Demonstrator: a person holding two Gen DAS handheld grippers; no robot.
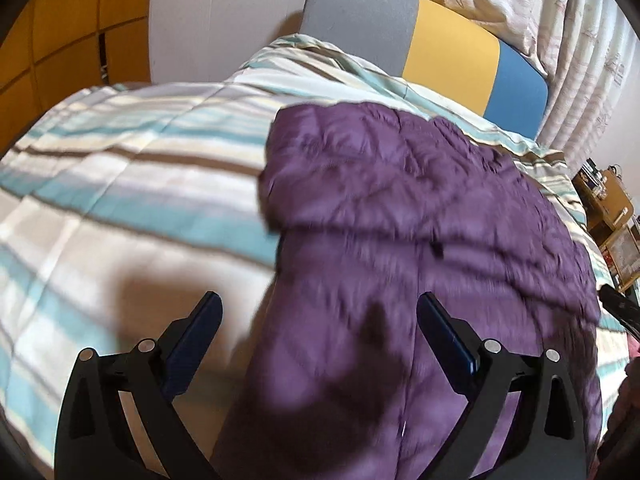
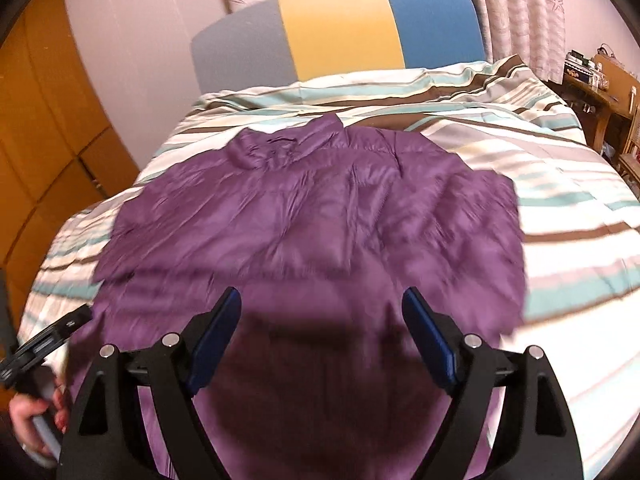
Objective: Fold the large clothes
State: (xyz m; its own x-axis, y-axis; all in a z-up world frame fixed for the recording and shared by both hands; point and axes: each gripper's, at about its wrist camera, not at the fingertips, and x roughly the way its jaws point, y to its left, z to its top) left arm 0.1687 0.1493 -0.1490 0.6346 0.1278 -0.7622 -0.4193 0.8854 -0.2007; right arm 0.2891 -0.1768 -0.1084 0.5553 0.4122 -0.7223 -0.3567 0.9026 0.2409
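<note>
Purple quilted jacket (image 2: 312, 216) lies spread flat on the bed's striped duvet (image 2: 560, 184), collar toward the headboard (image 2: 340, 28), hem toward the cameras. All places below are given from the jacket.

Left gripper (image 1: 318, 320): fingers (image 1: 444, 336) spread wide, nothing between them. It hangs over the jacket's left edge, so one finger is over purple cloth and the other over bare duvet (image 1: 120, 160). No contact with the fabric can be made out; the picture is smeared with motion.

Right gripper (image 2: 322, 312): fingers (image 2: 430, 340) spread wide, empty, above the jacket's near part, with a dark shadow on the cloth beneath.

In the right wrist view a hand (image 2: 36, 420) grips a handle off the jacket's near left corner.

Beyond the collar: headboard in grey, yellow and blue panels, then patterned curtains (image 2: 520, 8). Far right of the jacket, past the bed's edge, a wooden shelf unit (image 2: 600, 80) holds small items, too small to identify. Left of the jacket, wooden cupboard fronts (image 2: 44, 128).
</note>
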